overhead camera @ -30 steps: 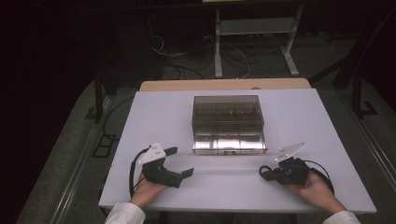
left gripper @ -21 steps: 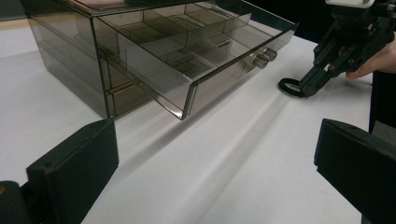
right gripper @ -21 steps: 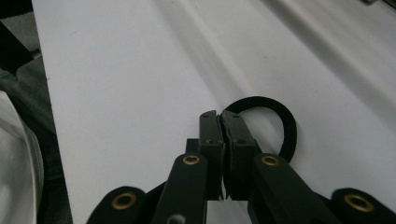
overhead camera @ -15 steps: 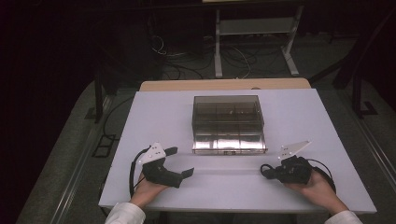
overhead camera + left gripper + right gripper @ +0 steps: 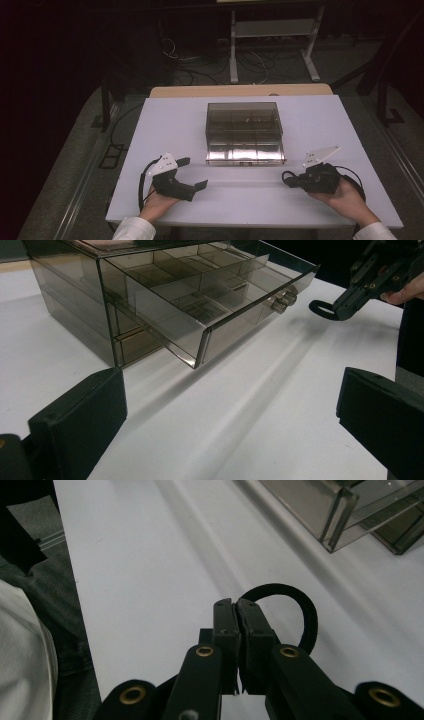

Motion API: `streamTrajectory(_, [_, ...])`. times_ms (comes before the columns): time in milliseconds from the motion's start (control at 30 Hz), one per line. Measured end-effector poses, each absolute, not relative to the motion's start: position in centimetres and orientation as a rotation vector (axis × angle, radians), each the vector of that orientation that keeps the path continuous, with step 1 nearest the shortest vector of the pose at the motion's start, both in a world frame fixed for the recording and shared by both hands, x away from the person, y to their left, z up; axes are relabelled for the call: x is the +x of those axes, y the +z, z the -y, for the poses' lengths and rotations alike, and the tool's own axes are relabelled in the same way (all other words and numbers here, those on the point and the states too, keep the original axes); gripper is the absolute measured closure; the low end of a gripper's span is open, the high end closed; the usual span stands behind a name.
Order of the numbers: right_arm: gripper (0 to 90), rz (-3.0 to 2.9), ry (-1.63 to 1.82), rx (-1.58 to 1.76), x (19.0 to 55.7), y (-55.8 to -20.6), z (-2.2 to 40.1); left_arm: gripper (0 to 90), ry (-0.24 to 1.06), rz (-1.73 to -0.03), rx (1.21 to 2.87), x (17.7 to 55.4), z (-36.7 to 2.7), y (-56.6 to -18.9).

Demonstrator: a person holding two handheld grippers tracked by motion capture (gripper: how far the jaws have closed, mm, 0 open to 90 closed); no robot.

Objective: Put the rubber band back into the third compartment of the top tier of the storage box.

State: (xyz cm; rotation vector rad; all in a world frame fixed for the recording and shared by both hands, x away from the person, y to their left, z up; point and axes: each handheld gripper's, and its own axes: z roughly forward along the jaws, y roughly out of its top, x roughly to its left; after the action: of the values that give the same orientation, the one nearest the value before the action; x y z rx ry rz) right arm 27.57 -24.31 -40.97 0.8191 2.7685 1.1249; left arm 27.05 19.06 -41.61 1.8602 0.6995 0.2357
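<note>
On table R of open drawer (image 5: 210,315), R gripper (image 5: 235,611) pinching black hair tie (image 5: 300,612)

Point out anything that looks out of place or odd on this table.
Nothing is spilled or damaged. The smoky drawer box has its top drawer pulled out, its compartments empty as far as they show. The right claw is shut on a black hair tie; the left claw stands open.
</note>
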Motion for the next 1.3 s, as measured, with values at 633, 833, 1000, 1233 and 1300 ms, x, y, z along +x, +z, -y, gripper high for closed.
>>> streamTrajectory(633, [86.2,-2.752,1.122,0.794,27.4,-38.9,24.5,0.0,0.236,-0.7,1.86,27.1,-19.0,-41.6])
streamTrajectory(833, [86.2,-2.748,1.118,0.786,27.4,-38.3,24.6,0.0,0.236,-0.702,1.859,27.1,-19.0,-41.6])
streamTrajectory(1000, [86.2,-2.746,1.111,0.778,27.4,-37.8,24.7,0.0,0.236,-0.703,1.859,27.1,-19.0,-41.6])
streamTrajectory(1233, [86.2,-2.739,1.107,0.765,27.5,-37.0,24.6,0.0,0.234,-0.702,1.861,27.1,-19.0,-41.6])
streamTrajectory(1300, [86.2,-2.737,1.106,0.758,27.5,-36.8,24.6,0.0,0.234,-0.702,1.859,27.1,-19.0,-41.6])
